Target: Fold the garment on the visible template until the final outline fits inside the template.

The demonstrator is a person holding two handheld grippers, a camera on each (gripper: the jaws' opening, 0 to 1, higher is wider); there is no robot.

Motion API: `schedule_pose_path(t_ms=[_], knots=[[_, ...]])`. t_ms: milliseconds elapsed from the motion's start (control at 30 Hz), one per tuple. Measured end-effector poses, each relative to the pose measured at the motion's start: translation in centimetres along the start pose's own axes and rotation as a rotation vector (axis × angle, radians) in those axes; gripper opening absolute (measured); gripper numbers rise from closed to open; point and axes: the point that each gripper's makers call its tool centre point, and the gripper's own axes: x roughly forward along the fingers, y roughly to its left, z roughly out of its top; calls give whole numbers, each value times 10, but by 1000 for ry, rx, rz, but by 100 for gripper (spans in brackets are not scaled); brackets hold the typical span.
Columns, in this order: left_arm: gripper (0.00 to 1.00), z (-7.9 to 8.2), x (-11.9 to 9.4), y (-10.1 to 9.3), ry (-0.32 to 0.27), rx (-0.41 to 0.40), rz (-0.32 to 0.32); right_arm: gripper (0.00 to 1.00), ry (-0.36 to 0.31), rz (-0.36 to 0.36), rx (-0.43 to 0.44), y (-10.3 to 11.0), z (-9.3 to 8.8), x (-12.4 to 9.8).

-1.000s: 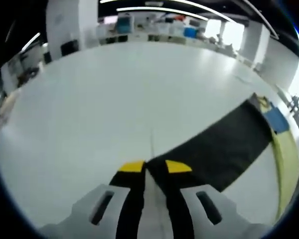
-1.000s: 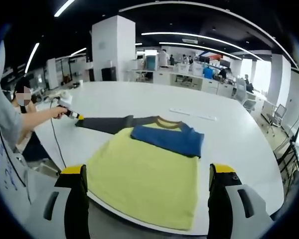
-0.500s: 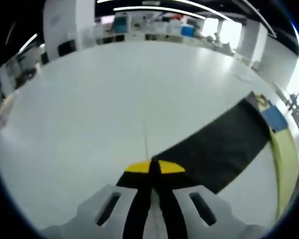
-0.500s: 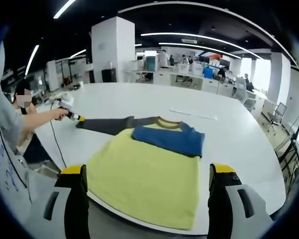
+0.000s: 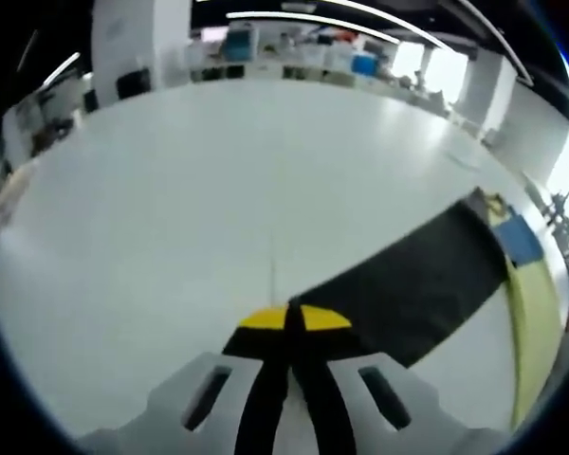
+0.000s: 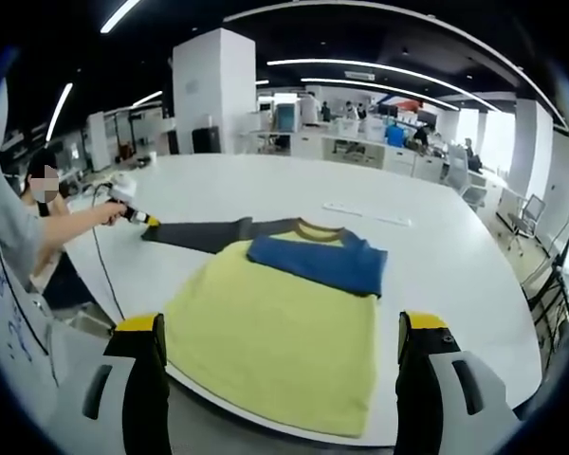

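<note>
One sleeve folded, the dark one pinched for its turn.
The garment [image 6: 275, 332] lies on the counter [image 6: 436, 256], blue sleeve [image 6: 318, 263] across its chest; left gripper [image 5: 294, 318] pinches the outstretched dark sleeve [image 5: 408, 284]; right gripper [image 6: 280, 351] hovers, fingers spread.

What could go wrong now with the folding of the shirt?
The left gripper is shut on the tip of the dark sleeve, so the thin cloth may slip out during the fold. The shirt lies close to the table edge near the open right gripper; a strong pull might drag the hem over it. The blue sleeve, already folded, could shift.
</note>
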Motion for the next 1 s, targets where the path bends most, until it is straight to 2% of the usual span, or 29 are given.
schedule_pose_path(t_ms=[367, 533, 833, 1000], knots=[[0, 7, -17, -5, -21, -9, 9, 100, -20, 24, 17, -1, 2, 0], [0, 8, -27, -6, -43, -31, 12, 100, 1, 40, 15, 2, -5, -1], [0, 8, -44, -6, -75, -56, 18, 100, -5, 43, -3, -4, -4, -2], [0, 13, -52, -8, -92, -56, 19, 100, -37, 71, 18, 3, 0, -5]])
